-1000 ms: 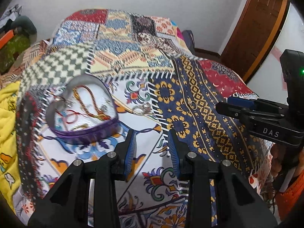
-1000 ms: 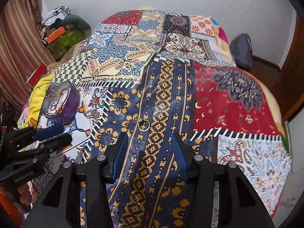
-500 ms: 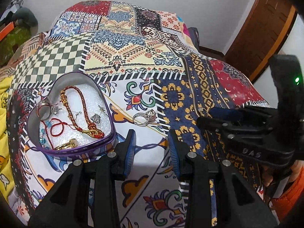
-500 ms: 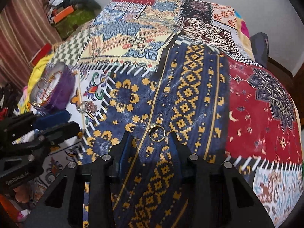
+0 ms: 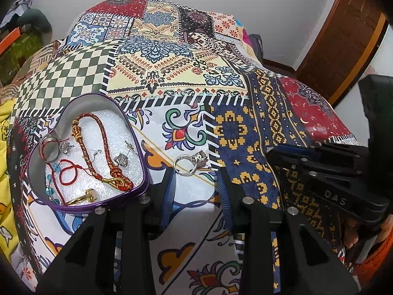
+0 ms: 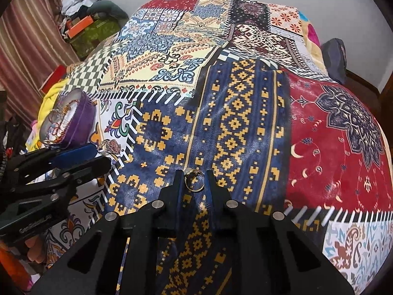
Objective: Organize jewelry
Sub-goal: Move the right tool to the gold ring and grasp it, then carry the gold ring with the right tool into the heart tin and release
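A purple heart-shaped box (image 5: 145, 184) lies open on the patchwork bedspread, holding a braided red-gold bracelet (image 5: 98, 162), red cords, rings and earrings. It also shows in the right wrist view (image 6: 81, 120). A silver ring (image 5: 190, 163) with a stone lies on the cloth just right of the box, between and just ahead of my open left gripper's (image 5: 196, 184) fingertips. My right gripper (image 6: 194, 182) has its jaws closed in on a gold ring (image 6: 194, 183) lying on the blue-and-gold patch; the fingers touch its sides.
The patchwork bedspread (image 6: 245, 86) covers the whole bed. A yellow cloth (image 5: 5, 147) lies at the left edge. Clutter and an orange box (image 6: 81, 29) sit beyond the bed at left. A wooden door (image 5: 343, 36) stands at the right.
Both grippers moved forward and down toward the bed. The left one closed in on the silver ring. The right gripper's jaws narrowed around the gold ring.
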Action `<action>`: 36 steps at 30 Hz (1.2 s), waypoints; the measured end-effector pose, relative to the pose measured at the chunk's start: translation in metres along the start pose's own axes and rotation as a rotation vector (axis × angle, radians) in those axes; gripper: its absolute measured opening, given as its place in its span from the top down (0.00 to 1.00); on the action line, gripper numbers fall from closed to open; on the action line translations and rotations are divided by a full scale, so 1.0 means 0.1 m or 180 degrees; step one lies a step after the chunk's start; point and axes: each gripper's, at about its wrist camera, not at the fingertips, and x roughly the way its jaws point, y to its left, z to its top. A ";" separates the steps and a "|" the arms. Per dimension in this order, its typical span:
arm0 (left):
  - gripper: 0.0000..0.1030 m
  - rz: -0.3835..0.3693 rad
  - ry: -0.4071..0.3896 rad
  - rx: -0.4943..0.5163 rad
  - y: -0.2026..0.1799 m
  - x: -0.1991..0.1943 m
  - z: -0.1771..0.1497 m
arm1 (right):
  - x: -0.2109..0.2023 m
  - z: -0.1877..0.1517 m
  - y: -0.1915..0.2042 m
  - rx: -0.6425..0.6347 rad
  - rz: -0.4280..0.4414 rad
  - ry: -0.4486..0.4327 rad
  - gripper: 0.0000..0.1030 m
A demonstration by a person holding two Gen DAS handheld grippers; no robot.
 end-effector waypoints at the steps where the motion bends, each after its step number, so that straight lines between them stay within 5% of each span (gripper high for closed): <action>1: 0.67 -0.0006 0.0006 -0.0007 0.01 0.01 0.01 | -0.02 0.00 0.00 0.0017 0.0004 -0.0019 0.86; 23: 0.72 0.0132 0.0006 0.0154 -0.10 0.11 0.10 | -0.34 0.01 0.02 0.0076 0.0053 -0.0296 0.86; 36: 0.72 0.0059 -0.0364 0.0158 -0.08 -0.55 0.10 | -0.68 0.14 0.28 -0.0034 0.0083 -0.0563 0.86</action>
